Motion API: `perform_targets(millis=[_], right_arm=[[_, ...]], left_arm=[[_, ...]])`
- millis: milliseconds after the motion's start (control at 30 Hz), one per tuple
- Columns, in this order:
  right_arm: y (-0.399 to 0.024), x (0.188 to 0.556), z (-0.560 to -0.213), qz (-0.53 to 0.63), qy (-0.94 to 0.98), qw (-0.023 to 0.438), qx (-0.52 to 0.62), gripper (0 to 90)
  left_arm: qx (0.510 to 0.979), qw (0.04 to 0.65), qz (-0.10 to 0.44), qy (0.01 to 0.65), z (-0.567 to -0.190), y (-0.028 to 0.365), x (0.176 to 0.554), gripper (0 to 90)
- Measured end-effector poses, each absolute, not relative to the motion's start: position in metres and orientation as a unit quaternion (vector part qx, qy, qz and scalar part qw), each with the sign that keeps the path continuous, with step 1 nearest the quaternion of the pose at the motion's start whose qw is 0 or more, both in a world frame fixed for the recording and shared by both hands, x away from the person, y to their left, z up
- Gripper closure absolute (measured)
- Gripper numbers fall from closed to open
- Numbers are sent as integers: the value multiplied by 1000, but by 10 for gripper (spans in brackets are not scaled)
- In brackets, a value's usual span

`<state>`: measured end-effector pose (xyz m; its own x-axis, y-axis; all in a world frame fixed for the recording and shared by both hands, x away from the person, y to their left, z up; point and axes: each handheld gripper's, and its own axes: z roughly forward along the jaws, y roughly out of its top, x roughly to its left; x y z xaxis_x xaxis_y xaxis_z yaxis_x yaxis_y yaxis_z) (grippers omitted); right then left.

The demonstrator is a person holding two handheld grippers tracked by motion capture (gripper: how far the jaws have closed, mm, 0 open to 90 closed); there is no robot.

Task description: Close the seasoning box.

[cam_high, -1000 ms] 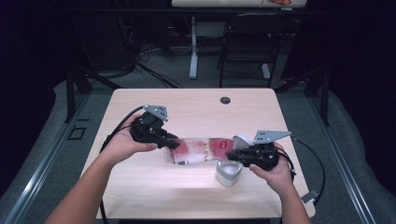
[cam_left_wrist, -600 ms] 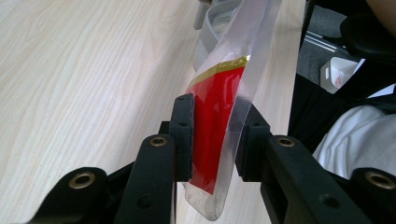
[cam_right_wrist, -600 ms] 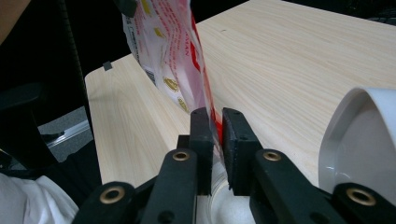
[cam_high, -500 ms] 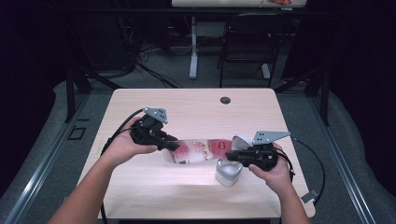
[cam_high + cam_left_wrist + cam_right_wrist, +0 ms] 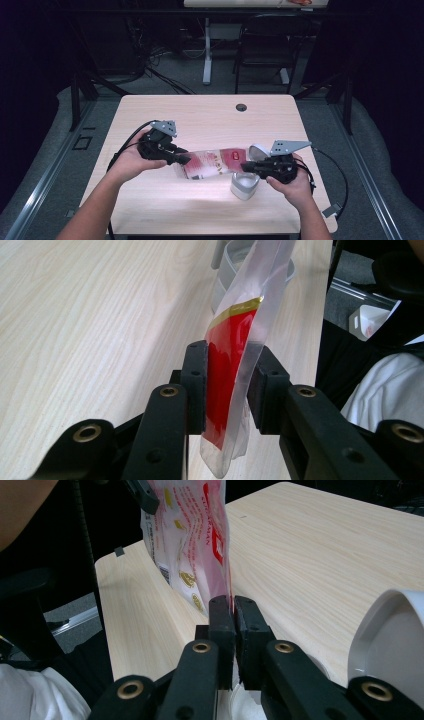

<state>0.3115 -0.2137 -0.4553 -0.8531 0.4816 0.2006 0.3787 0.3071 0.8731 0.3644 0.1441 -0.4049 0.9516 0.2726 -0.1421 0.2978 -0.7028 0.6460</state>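
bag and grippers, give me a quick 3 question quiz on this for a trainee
1. True or false: the bag is held by the left gripper and the right gripper at opposite ends.
2. What stands on the table just below the right gripper in the high view? A) a grey container B) a book C) a plate
3. Fill in: the bag's print is mainly ____ with gold trim.

Key
1. True: each gripper view shows its jaws closed on the bag.
2. A
3. red
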Motion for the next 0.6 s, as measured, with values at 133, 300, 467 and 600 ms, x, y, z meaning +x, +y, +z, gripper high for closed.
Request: perform_targets(millis=[133, 300, 467, 600], right_arm=[[-212, 310, -453, 525, 807, 52, 264, 880], [-209, 309, -452, 523, 810, 52, 260, 884], [-204, 308, -452, 521, 812, 53, 259, 893], [-202, 308, -452, 518, 814, 56, 257, 896]], left_arm=[[920, 359, -16, 157, -409, 148, 362, 721], [915, 369, -18, 162, -417, 153, 360, 714], [912, 374, -16, 167, -424, 157, 358, 708], [911, 377, -12, 169, -430, 159, 355, 708]])
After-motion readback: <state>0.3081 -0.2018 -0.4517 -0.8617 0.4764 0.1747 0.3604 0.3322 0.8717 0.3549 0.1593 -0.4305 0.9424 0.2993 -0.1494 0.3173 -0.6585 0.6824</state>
